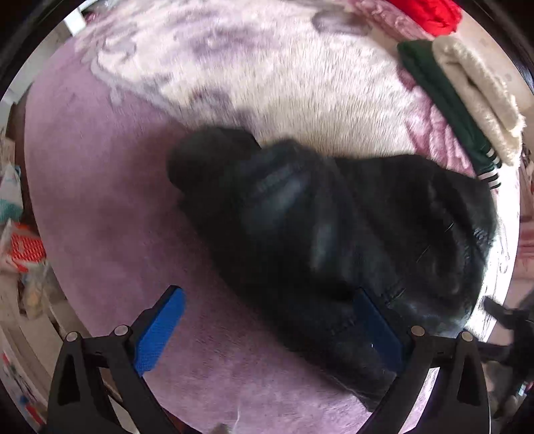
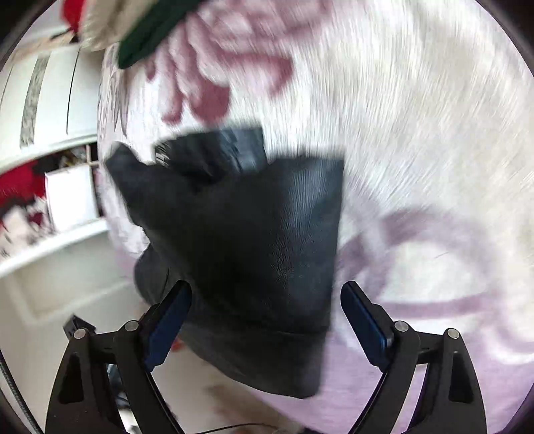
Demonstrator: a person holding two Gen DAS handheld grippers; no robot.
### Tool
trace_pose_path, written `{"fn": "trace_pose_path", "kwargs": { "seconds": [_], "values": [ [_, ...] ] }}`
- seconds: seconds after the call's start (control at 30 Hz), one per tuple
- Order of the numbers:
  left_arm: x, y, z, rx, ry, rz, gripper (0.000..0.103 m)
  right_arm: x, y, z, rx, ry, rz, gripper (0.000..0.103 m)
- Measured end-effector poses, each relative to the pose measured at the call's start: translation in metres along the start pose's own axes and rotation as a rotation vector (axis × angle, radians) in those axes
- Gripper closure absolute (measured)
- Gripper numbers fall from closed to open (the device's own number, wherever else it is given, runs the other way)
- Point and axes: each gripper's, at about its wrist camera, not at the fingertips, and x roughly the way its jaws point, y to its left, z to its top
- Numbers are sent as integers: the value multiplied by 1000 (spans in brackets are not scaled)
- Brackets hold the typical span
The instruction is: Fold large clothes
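A black leather-like garment lies bunched on a pink and white flowered blanket. My left gripper is open just above it; the right blue pad is over the garment's near edge and the left pad over the blanket. In the right wrist view the same black garment lies partly folded near the blanket's edge. My right gripper is open, its jaws on either side of the garment's near edge.
A folded stack of a dark green garment and a cream fleece lies at the blanket's far right, with red cloth behind. White shelves stand beyond the bed's left edge. Clutter lies beside the bed.
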Motion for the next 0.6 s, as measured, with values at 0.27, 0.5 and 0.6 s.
{"fn": "trace_pose_path", "kwargs": {
  "seconds": [0.27, 0.5, 0.6],
  "values": [
    [12, 1, 2, -4, -7, -6, 0, -30, 84, 21, -256, -52, -171, 11],
    [15, 8, 8, 1, -11, -22, 0, 33, 137, 48, -306, -5, -196, 11],
    [16, 11, 9, -12, -9, -47, 0, 45, 148, 49, -343, 22, -229, 19]
  ]
}}
